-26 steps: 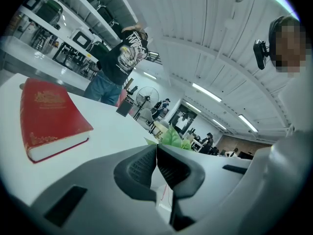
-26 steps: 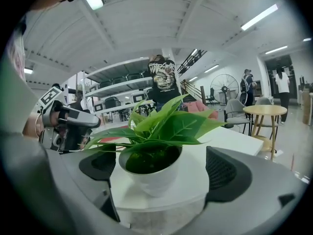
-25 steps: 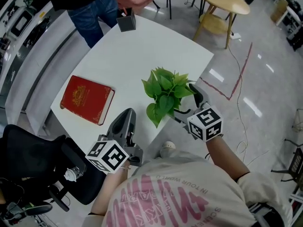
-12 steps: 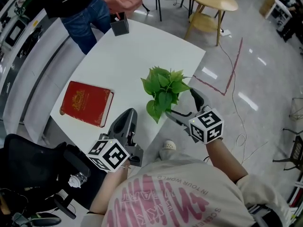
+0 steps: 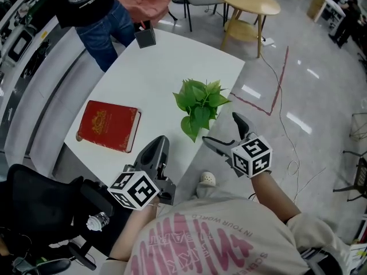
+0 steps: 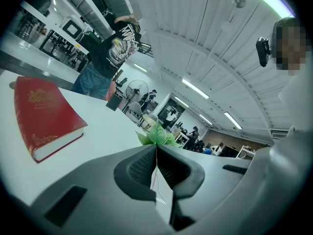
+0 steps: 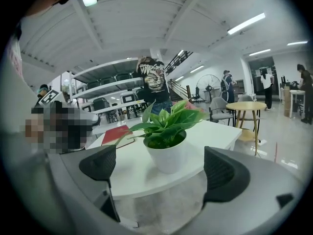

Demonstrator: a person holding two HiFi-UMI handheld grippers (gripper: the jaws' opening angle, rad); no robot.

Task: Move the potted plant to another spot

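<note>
Potted plant upright on the white table, close to the near edge, nothing touching it right now. Big change from a second ago: right gripper no longer tucked in beside the leaves and pot, instead pulled back off the table edge with a clear gap to the pot. Spread wide too, pads well apart, only the white pot and the table edge framed between them in the right gripper view, so gripping nothing. Left gripper pressed closed with nothing pinched, parked low at the near edge, apart from both the plant and the red book, same as before. Hard to say whether the pot itself shifted on the table, since the head camera moved as well. Reads like a let-go and retreat, so probably set down already and the move about finished. If not, then back in around the white pot for a fresh grab, minding that edge.
</note>
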